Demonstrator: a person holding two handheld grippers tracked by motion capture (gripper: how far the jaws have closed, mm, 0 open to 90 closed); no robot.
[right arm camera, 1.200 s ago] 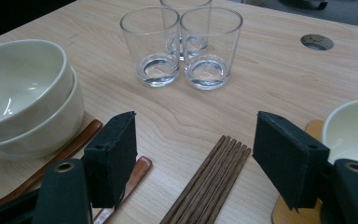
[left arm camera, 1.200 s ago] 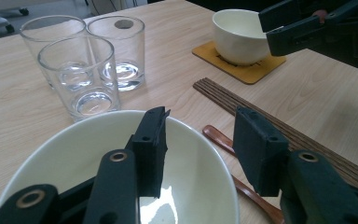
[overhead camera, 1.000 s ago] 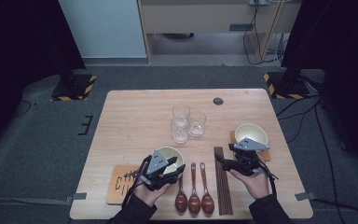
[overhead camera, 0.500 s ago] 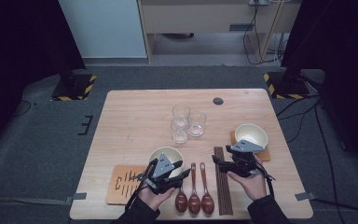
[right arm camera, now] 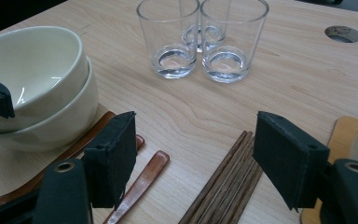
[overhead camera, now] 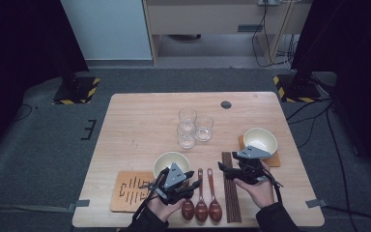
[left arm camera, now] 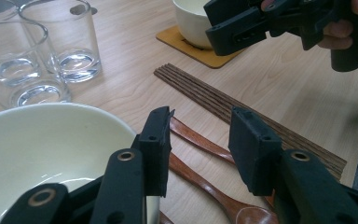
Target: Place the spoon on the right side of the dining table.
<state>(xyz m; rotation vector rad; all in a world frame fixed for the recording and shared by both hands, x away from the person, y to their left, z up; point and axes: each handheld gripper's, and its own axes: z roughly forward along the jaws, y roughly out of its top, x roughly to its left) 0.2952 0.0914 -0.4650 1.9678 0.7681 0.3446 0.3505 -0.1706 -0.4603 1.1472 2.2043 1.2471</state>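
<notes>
Two cream bowls (overhead camera: pixel 170 162) sit stacked near the table's front, the upper one tilted (right arm camera: pixel 32 79). My left gripper (overhead camera: pixel 189 180) hovers just right of them. Its jaws have just been closing but stand apart (left arm camera: pixel 201 116), with nothing between them and the wooden spoons (left arm camera: pixel 200 140) showing below the gap. Its left jaw lies against the bowl's rim (left arm camera: pixel 51 154). My right gripper (overhead camera: pixel 224 169) is open (right arm camera: pixel 193 121) above the brown chopsticks (right arm camera: pixel 223 186), holding nothing. A third bowl (overhead camera: pixel 260 140) rests on an orange coaster (overhead camera: pixel 273 159).
Three clear glasses (overhead camera: pixel 193 126) cluster mid-table. Three spoons (overhead camera: pixel 201 203) and the chopsticks (overhead camera: pixel 230 188) lie side by side at the front edge. An orange patterned mat (overhead camera: pixel 131 191) lies front left. A round hole (overhead camera: pixel 226 104) is in the far tabletop.
The left gripper has slipped a little toward the front edge, uncovering more of the stacked bowls. The right gripper has stayed where it was.
</notes>
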